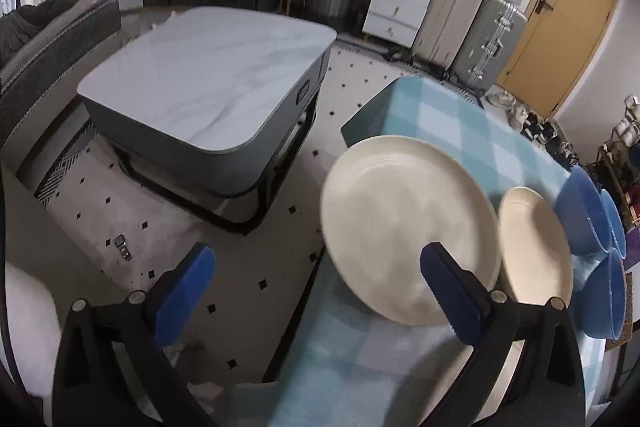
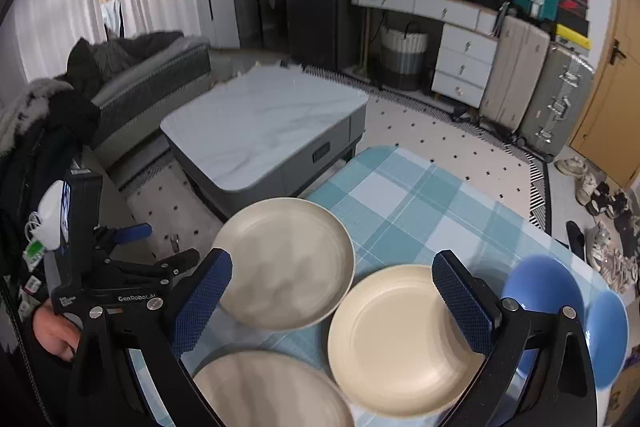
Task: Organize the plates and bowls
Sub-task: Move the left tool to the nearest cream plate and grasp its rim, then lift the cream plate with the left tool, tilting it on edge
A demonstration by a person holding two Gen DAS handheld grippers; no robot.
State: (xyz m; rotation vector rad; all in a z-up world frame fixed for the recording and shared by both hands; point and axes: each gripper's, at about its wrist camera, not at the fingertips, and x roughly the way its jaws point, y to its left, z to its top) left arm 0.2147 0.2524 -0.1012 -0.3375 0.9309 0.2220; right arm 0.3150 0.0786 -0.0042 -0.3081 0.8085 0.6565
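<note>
A table with a blue checked cloth (image 2: pixel 404 195) holds cream plates and blue bowls. In the right wrist view a cream plate (image 2: pixel 288 263) lies at the table's left edge, a second cream plate (image 2: pixel 392 339) lies right of it, and a third (image 2: pixel 268 391) is nearest me. Blue bowls (image 2: pixel 540 291) sit at the right. My right gripper (image 2: pixel 332 303) is open above the plates. In the left wrist view my left gripper (image 1: pixel 316 291) is open at the table's left edge, its right finger (image 1: pixel 452 291) over a large cream plate (image 1: pixel 400 211). A smaller plate (image 1: pixel 532 247) and blue bowls (image 1: pixel 580 215) lie beyond.
A grey marble-top coffee table (image 2: pixel 264 123) stands on the spotted rug left of the table. Suitcases (image 2: pixel 536 91) and a white drawer desk (image 2: pixel 460 67) line the far wall. A sofa (image 2: pixel 152 83) is at the left. The left gripper's body (image 2: pixel 112 279) shows at left.
</note>
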